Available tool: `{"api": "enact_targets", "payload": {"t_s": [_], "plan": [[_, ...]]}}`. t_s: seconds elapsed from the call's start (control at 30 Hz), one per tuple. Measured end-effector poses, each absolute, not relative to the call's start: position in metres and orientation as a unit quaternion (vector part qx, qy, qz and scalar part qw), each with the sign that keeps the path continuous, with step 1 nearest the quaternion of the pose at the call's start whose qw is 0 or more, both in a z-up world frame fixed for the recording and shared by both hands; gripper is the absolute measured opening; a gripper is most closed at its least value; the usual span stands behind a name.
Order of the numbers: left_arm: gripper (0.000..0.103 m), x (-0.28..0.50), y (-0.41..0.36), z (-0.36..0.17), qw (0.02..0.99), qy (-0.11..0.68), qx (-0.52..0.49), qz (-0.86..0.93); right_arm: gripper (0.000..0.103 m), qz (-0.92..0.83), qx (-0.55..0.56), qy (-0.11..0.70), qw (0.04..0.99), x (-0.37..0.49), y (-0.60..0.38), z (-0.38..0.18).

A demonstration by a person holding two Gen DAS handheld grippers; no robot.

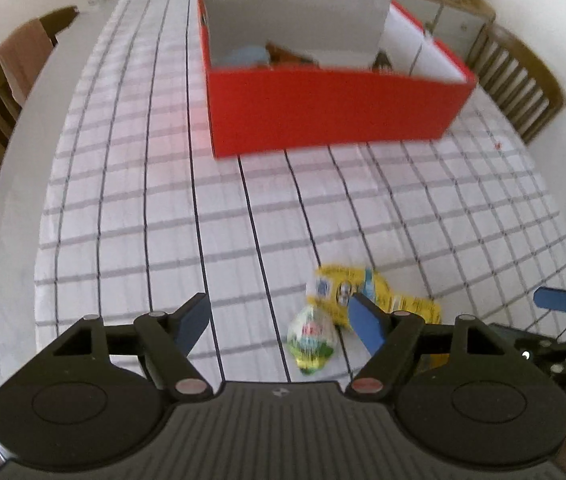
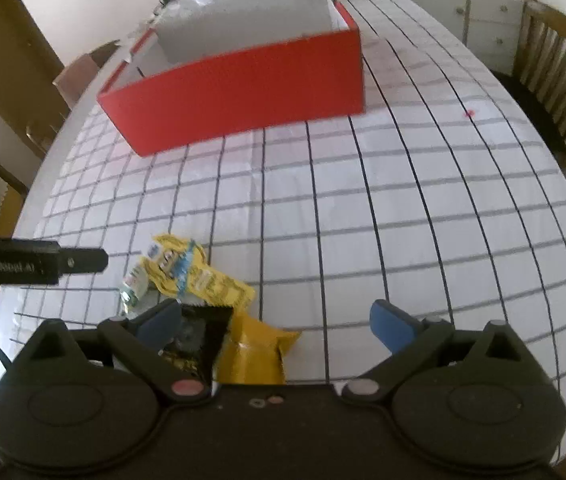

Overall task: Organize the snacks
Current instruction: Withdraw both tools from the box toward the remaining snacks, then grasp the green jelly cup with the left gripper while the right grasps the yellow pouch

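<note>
Black-armed, blue-padded left claw [image 1: 283, 320] stands open and empty above the checked-cloth surface [image 1: 163, 200]; a crinkled yellow snack packet [image 1: 367, 292] and a small green-and-white wrapped sweet [image 1: 311, 340] lie near its right pad, the red cardboard box [image 1: 331, 112] well beyond.

From the right wrist, the right claw [image 2: 279, 324] gapes empty; a yellow foil pouch [image 2: 255, 356] lies between its pads.
</note>
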State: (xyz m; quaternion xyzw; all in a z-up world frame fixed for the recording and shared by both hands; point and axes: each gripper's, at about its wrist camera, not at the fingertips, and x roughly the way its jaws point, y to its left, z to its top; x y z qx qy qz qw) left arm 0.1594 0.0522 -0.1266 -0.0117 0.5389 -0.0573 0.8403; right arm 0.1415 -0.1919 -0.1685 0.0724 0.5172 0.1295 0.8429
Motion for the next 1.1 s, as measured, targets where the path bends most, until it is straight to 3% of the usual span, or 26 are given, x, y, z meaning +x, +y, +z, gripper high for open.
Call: {"api": "enact_targets", "payload": {"t_s": [0.73,1.1], "plan": [[0.076,0.158,0.039,-0.172,0.823,0.565,0.021,-0.053,0.089,0.13,0.026,0.555,0.821,0.137,-0.174,-0.2],[0.074,0.16,0.027,-0.179,0.825,0.561,0.041,-0.054,0.075,0.135,-0.014,0.552,0.823,0.137,-0.159,-0.201]]}}
